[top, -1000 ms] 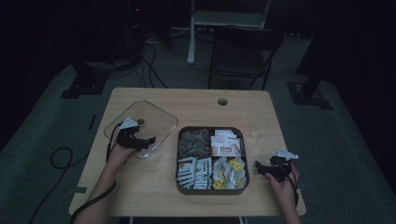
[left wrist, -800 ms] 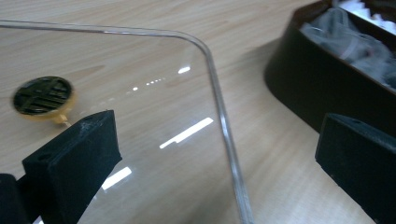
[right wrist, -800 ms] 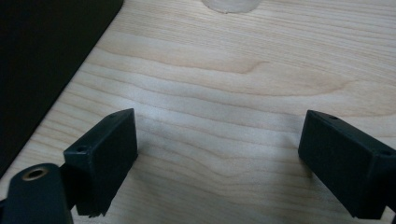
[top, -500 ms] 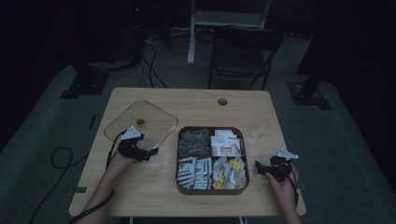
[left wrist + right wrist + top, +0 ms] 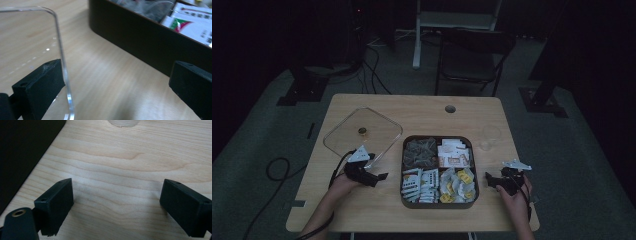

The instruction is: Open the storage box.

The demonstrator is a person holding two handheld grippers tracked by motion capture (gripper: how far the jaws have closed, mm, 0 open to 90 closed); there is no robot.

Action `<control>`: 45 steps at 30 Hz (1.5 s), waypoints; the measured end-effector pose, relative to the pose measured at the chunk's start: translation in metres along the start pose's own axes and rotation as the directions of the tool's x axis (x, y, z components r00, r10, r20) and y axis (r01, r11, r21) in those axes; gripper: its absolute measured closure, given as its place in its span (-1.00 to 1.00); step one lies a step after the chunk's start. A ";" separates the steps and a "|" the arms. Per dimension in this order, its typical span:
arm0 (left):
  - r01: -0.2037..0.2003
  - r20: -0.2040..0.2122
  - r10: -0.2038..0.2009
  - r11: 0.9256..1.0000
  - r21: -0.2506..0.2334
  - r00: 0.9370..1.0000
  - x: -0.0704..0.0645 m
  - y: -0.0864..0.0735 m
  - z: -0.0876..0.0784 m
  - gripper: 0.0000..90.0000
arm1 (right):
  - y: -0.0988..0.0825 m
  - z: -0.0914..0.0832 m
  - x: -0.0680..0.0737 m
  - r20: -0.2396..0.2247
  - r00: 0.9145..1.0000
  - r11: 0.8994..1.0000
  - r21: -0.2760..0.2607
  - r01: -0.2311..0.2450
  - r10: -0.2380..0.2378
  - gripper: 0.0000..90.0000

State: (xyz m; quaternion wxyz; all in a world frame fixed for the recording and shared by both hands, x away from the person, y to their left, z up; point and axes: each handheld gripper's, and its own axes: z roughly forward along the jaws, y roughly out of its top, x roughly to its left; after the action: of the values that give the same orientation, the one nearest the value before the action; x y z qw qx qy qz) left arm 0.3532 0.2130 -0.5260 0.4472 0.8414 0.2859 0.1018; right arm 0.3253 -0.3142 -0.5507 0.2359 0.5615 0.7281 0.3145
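Observation:
A dark square tray (image 5: pixel 438 204) sits mid-table, its four compartments holding packets and sachets. A clear square lid (image 5: pixel 377 134) with a small knob lies flat on the wood to its left. My left gripper (image 5: pixel 373 177) hovers low between the lid's near corner and the tray, open and holding nothing. In the left gripper view the lid's rounded edge (image 5: pixel 61 57) runs just past the left jaw, and the tray wall (image 5: pixel 140 42) crosses ahead of the left gripper (image 5: pixel 115 85). My right gripper (image 5: pixel 490 180) rests open just right of the tray, and the right gripper (image 5: pixel 116 202) shows bare wood between its jaws.
A small clear cup (image 5: pixel 490 134) stands right of the tray's far corner; its base (image 5: pixel 122 122) appears at the top of the right gripper view. A cable hole (image 5: pixel 450 108) is near the table's far edge. A chair stands beyond the table.
My left gripper has drawn back from the lid toward the person and slightly right. The lid stays flat on the table. The right gripper has not moved.

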 end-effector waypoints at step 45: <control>-0.185 0.072 0.174 0.961 0.207 0.982 -0.060 -0.026 0.008 -0.99 | 0.000 0.000 0.000 -0.016 1.000 1.000 0.001 0.015 -0.015 -0.75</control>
State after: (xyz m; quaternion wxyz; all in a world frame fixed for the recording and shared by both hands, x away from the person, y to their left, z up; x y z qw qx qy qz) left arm 0.2980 0.1845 -0.5468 0.3511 0.9092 0.2055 0.0883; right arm 0.3253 -0.3137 -0.5506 0.2320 0.5536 0.7344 0.3168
